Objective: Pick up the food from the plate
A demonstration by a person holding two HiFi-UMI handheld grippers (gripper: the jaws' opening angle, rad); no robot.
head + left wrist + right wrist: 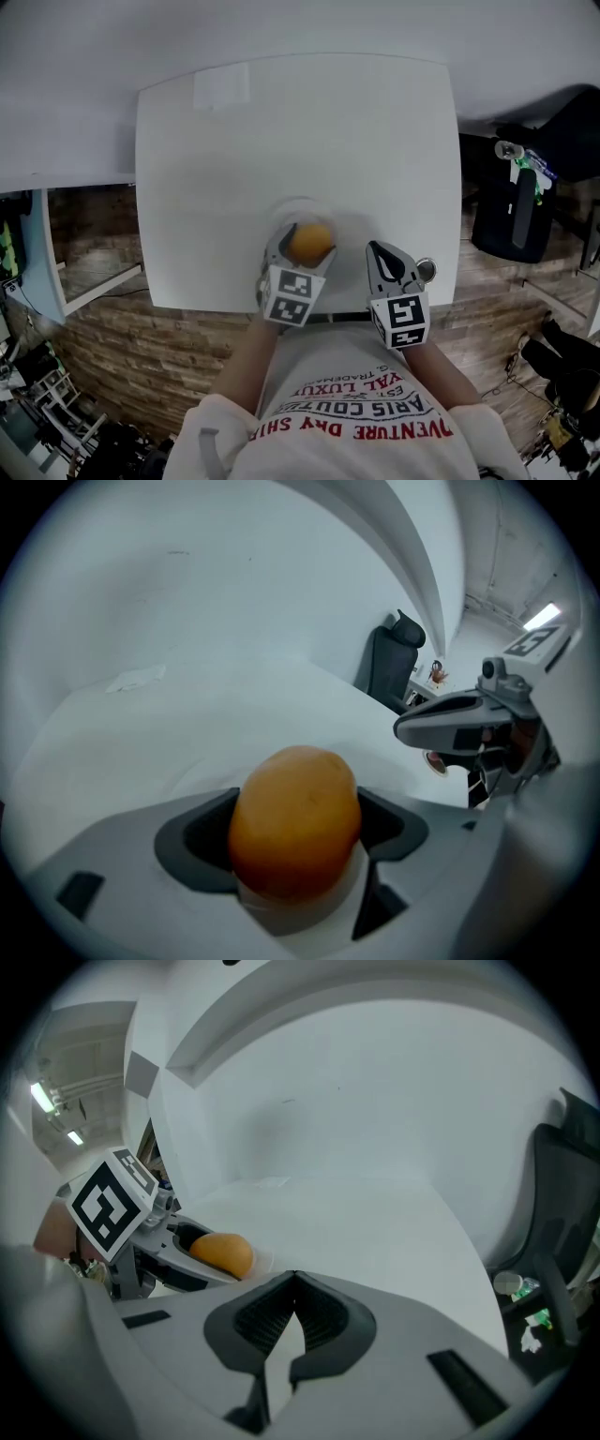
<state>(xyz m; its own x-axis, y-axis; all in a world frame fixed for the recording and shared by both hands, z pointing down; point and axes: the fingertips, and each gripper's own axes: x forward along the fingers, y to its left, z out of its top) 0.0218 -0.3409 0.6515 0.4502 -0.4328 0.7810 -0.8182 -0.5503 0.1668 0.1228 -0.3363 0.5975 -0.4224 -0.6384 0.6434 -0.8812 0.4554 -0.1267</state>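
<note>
An orange, egg-shaped piece of food (310,241) (295,808) rests on a small white plate (292,205) (302,907) near the front edge of the white table. My left gripper (302,247) (295,829) points down at it, its dark pads against both sides of the food, jaws wide. The right gripper view shows the same food (223,1252) on the plate (259,1262). My right gripper (380,253) (295,1279) hovers at the table's front edge, to the right of the plate, shut with nothing in it.
The white table (375,150) has a pale paper label (221,89) at its far left. A black office chair (525,206) stands to the right of the table. A small round object (427,270) sits beside my right gripper. Brick-patterned floor lies below the table's front edge.
</note>
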